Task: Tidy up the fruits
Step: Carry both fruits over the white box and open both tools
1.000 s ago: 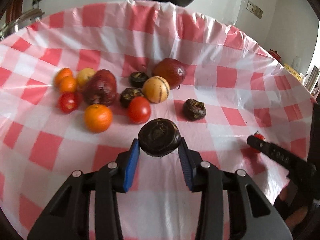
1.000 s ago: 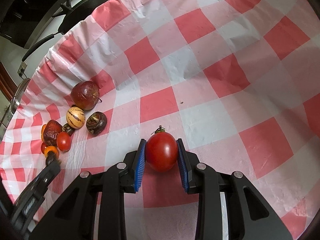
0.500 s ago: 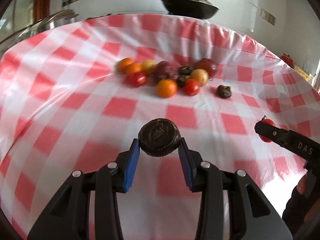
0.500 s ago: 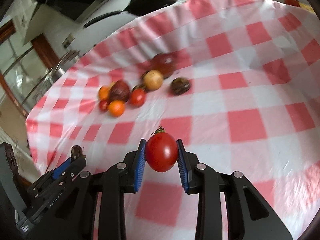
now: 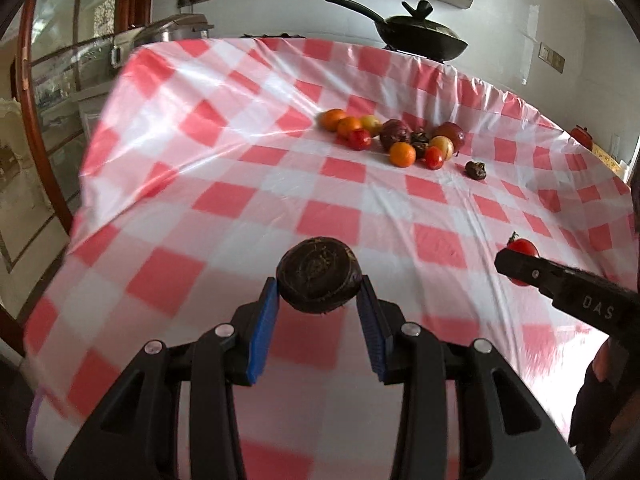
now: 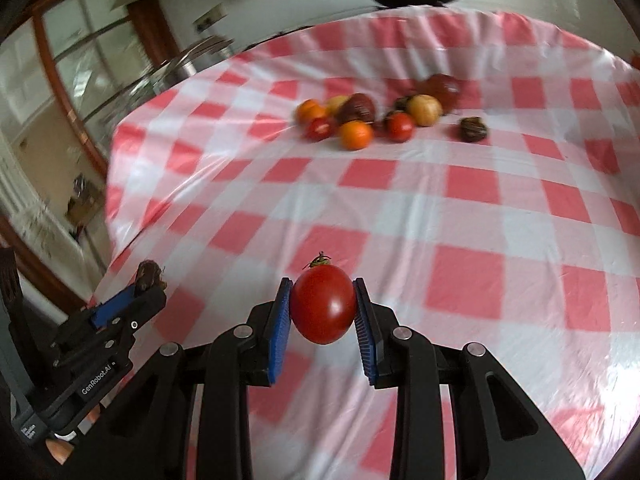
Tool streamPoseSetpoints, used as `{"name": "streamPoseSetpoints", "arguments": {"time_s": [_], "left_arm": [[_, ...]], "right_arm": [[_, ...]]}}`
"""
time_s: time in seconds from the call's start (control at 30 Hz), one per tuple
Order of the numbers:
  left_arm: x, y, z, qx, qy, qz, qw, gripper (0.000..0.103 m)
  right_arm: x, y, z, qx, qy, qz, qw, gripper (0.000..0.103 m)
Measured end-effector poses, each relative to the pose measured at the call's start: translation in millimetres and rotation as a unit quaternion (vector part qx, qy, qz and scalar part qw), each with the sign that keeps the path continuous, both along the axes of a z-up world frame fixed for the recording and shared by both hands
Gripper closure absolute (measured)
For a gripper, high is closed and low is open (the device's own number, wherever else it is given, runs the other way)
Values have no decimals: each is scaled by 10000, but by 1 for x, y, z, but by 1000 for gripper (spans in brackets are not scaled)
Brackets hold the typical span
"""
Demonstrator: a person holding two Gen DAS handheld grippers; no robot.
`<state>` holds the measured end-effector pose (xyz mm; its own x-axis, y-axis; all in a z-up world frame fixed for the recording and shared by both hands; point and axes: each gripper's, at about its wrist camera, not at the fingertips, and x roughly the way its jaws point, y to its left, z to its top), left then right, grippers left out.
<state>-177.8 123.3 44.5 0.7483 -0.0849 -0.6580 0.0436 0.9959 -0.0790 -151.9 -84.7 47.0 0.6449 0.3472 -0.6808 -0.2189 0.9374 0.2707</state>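
a dark brown, wrinkled round fruit (image 5: 319, 280) is clamped between the blue pads of the left gripper (image 5: 319, 300) above the red-and-white checked plastic tablecloth (image 5: 248, 168). a glossy red tomato with a green stem (image 6: 323, 305) is gripped by the right gripper (image 6: 322, 312). the remaining mixed fruits (image 5: 394, 140) are clustered well apart, at the cloth's far side.

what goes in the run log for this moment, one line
left tool: shut on dark round fruit | right tool: shut on red tomato | fruit pile: far side of checked tablecloth
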Motion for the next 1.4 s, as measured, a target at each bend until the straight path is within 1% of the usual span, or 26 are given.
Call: {"name": "streamPoseSetpoints", "arguments": {"time_s": [0.2,0.33,0.53,0.73,0.83,0.9,0.93,0.97,1.1,1.23,1.37,1.4], "left_arm": [[-38,27,0,230,-88,37,9997,63],[-60,49,-4,311,-71,196,9993,63],[-88,80,-18,342,88,496,9981,63],[-120,115,-34,300,261,907,9951,63],[-137,131,-42,378,339,1154,9920,63],[-151,144,-45,307,362,1314,9902,63],[-158,152,-47,306,381,1407,9888,63],[-163,157,-49,333,398,1473,9877,63],[-181,180,-61,283,539,1740,9829,65],[-194,206,-88,172,874,2037,9750,65],[-205,234,-119,-137,1316,2363,9626,64],[-206,238,-125,-164,1411,2419,9599,59]], "right_arm": [[-30,49,2,-322,-133,605,9976,72],[-46,79,4,-501,-246,1032,9931,72],[-68,121,3,-680,-367,1626,9837,72],[-91,165,-2,-812,-441,2309,9686,72],[-108,192,-6,-849,-513,2795,9550,72],[-121,211,-10,-894,-551,3168,9427,72],[-126,217,-12,-910,-561,3277,9387,72],[-133,227,-15,-929,-557,3460,9320,72],[-149,253,-29,-1070,-461,3853,9154,72],[-159,274,-55,-1278,-174,4177,8994,71],[-169,299,-91,-1583,219,4525,8773,71],[-171,306,-101,-1669,321,4607,8711,71]]}}
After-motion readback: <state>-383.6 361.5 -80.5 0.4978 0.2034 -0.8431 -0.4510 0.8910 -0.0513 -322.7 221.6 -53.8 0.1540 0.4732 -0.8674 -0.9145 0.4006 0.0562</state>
